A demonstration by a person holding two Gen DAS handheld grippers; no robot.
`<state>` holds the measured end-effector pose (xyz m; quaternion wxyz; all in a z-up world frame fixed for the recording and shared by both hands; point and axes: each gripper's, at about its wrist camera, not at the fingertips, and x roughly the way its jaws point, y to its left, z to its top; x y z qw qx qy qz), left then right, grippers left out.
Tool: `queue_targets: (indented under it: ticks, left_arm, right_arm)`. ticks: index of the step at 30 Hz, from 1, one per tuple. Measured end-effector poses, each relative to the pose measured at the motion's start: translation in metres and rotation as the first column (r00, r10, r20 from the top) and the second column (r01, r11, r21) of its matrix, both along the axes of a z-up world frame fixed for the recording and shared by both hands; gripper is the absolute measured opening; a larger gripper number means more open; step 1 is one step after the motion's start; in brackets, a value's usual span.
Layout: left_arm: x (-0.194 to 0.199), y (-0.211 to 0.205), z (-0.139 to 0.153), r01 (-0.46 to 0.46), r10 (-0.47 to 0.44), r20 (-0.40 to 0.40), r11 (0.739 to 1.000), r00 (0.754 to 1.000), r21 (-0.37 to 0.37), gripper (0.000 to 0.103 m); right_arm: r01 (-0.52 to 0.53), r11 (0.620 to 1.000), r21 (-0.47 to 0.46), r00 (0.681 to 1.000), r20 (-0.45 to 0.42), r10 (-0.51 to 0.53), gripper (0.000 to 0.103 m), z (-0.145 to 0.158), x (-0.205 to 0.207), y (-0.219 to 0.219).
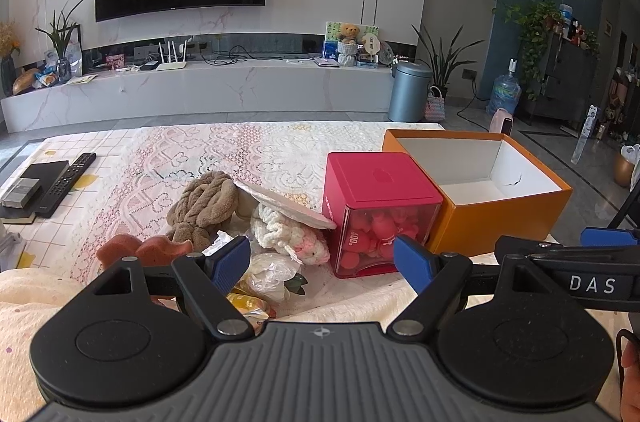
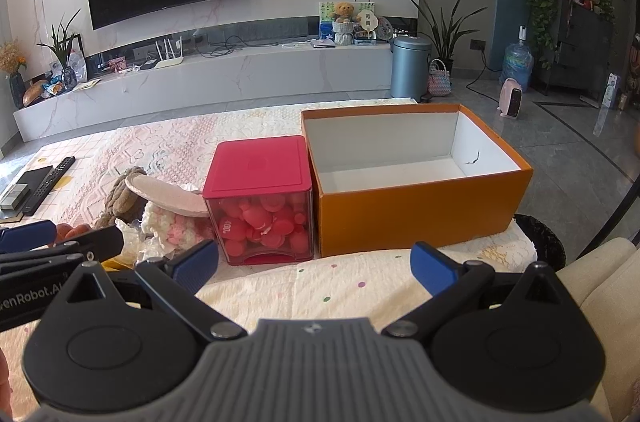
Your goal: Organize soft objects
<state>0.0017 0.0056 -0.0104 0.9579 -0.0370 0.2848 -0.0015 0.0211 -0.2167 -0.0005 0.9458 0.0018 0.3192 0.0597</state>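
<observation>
A heap of soft things lies on the lace-covered table: a brown knotted towel (image 1: 206,204), a cream and pink knitted piece (image 1: 288,234) under a flat pale pad (image 1: 280,202), an orange wavy sponge (image 1: 136,248) and crinkly plastic bags (image 1: 268,272). An orange box (image 2: 416,182) with a white inside stands open and holds nothing. My left gripper (image 1: 322,262) is open just in front of the heap, holding nothing. My right gripper (image 2: 316,268) is open over the front cloth, facing the orange box (image 1: 480,190).
A red-lidded clear cube (image 2: 262,200) full of pink balls stands between the heap and the orange box. A remote (image 1: 66,184) and a dark book lie at the table's far left. Beyond the table are a TV wall, a grey bin (image 1: 408,90) and plants.
</observation>
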Motion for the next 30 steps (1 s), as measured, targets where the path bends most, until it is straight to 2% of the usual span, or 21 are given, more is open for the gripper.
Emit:
queue_targets:
  ticks: [30]
  left_arm:
    - [0.0007, -0.0004, 0.0009, 0.0, 0.0, -0.002, 1.0, 1.0, -0.002, 0.095]
  right_arm:
    - [-0.009, 1.0, -0.011, 1.0, -0.005, 0.009, 0.1, 0.0014, 0.0029, 0.0037]
